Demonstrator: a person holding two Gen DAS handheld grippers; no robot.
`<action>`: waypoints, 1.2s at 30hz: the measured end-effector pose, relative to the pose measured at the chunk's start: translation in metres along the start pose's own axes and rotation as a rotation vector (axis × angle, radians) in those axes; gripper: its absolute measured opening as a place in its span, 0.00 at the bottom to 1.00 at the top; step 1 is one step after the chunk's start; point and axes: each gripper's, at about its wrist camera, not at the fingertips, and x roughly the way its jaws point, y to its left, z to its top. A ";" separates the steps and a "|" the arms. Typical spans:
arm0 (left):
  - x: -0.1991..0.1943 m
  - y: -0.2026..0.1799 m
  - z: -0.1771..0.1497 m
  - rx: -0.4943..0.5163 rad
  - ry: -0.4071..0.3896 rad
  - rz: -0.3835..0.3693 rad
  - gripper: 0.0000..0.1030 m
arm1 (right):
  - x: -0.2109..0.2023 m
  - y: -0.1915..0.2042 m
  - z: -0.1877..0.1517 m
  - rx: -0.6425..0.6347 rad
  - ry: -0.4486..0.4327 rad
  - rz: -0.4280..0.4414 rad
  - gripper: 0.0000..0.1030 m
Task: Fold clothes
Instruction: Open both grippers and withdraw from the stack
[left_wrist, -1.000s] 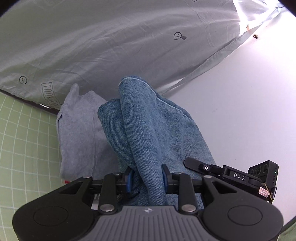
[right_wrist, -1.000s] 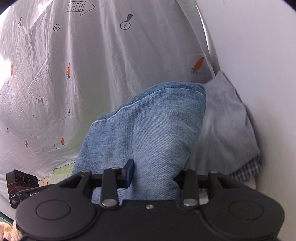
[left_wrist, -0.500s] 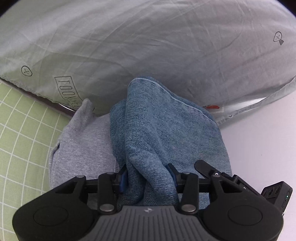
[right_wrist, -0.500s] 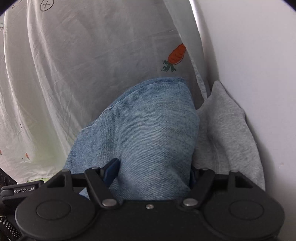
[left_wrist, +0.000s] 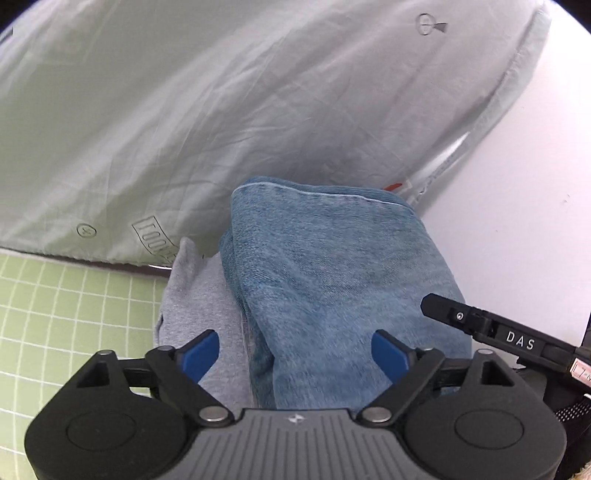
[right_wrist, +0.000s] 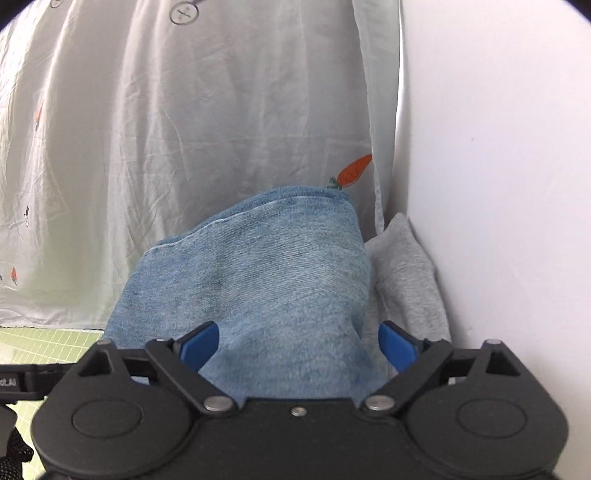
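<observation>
A folded blue denim garment (left_wrist: 332, 280) lies on top of a folded grey garment (left_wrist: 199, 295), pushed up against a pale printed sheet. My left gripper (left_wrist: 295, 350) is open, its blue pads spread wide on either side of the denim's near end. The same denim (right_wrist: 266, 280) fills the right wrist view, with the grey garment (right_wrist: 406, 280) peeking out on its right beside the wall. My right gripper (right_wrist: 299, 345) is open too, pads apart around the denim without pinching it.
A pale sheet (left_wrist: 221, 110) with small printed symbols and carrots (right_wrist: 354, 171) hangs behind the pile. A green grid mat (left_wrist: 66, 302) lies to the left. A white wall (right_wrist: 498, 184) stands close on the right. The other gripper's black body (left_wrist: 498, 332) shows at right.
Both grippers were shut on the denim and carried it forward onto the grey garment by the sheet. Both have now opened and let it go.
</observation>
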 end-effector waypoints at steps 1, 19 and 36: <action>-0.013 -0.004 -0.005 0.029 -0.011 0.008 0.97 | -0.012 0.003 -0.004 0.007 -0.019 -0.015 0.96; -0.157 -0.026 -0.133 0.294 -0.039 0.160 1.00 | -0.187 0.104 -0.169 0.153 -0.072 -0.267 0.99; -0.204 -0.014 -0.195 0.348 0.005 0.226 1.00 | -0.244 0.140 -0.241 0.160 -0.013 -0.302 0.99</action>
